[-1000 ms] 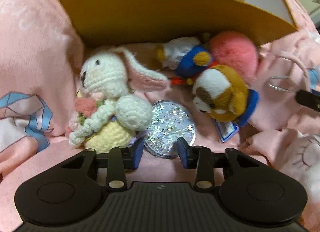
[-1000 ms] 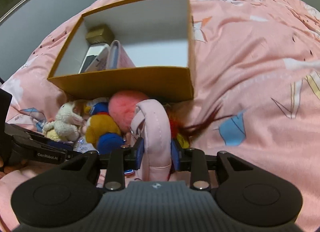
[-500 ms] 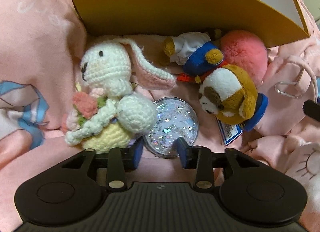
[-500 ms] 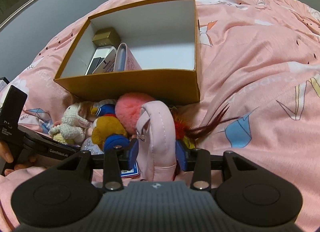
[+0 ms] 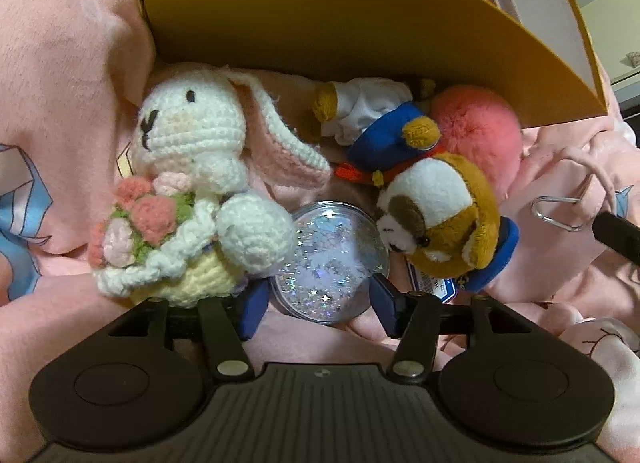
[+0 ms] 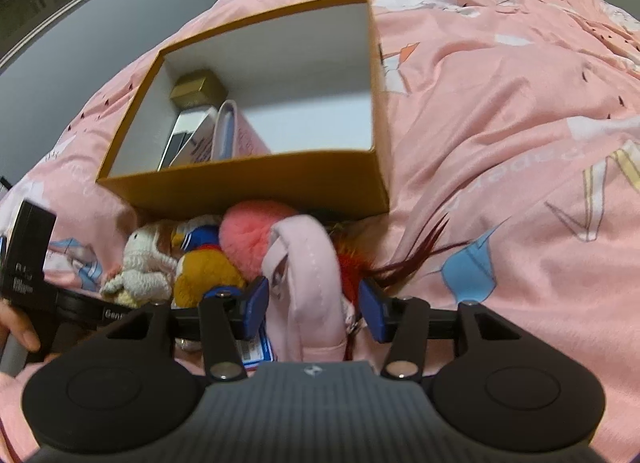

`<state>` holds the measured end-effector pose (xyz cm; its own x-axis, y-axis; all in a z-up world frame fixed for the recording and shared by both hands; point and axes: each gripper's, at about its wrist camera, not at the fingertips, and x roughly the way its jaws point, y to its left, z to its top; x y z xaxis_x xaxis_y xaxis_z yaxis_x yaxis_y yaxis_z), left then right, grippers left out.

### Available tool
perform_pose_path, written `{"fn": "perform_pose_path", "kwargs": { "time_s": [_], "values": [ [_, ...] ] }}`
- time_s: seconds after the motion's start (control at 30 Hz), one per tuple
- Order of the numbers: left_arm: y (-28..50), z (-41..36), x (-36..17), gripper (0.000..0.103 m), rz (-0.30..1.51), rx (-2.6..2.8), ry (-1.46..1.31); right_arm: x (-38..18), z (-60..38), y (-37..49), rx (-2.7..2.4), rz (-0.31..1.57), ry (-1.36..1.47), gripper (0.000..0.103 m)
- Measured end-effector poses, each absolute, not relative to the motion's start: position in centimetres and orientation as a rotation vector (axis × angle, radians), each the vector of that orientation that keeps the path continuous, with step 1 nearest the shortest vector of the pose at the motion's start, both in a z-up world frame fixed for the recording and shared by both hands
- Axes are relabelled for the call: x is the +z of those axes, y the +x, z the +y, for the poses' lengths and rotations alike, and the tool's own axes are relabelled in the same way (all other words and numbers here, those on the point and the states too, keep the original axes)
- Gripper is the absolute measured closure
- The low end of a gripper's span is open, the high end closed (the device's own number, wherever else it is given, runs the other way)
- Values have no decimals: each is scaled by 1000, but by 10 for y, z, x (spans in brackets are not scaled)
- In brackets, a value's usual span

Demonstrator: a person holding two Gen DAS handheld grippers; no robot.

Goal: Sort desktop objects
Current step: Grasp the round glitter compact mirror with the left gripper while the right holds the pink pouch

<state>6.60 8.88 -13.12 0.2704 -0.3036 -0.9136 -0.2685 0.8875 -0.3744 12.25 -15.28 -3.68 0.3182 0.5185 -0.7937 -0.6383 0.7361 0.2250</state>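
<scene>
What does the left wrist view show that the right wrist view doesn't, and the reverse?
Left wrist only: the glitter disc between the left gripper, whose fingers are opening.

Right wrist only: the box's contents, including a gold box, and the pink pouch between the opening right gripper.

Both: orange box, crochet bunny, dog plush, pink pompom.

1 crochet rabbit (image 5: 192,183), 1 brown plush dog (image 5: 440,223), 1 pink pompom (image 5: 476,131), 1 glitter disc (image 5: 332,259), 1 orange box (image 6: 256,187), 1 pink pouch (image 6: 308,283), 2 grippers.
</scene>
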Motion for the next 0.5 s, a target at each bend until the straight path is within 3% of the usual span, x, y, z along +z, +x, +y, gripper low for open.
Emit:
{"fn": "perform_pose_path", "kwargs": {
  "time_s": [0.1, 0.5],
  "values": [
    [59, 86, -123, 63, 1277, -38, -483, -35, -155, 124, 758, 981, -131, 50],
    [48, 91, -124, 64, 1259, -47, -440, -42, -155, 123, 746, 995, -143, 50]
  ]
}}
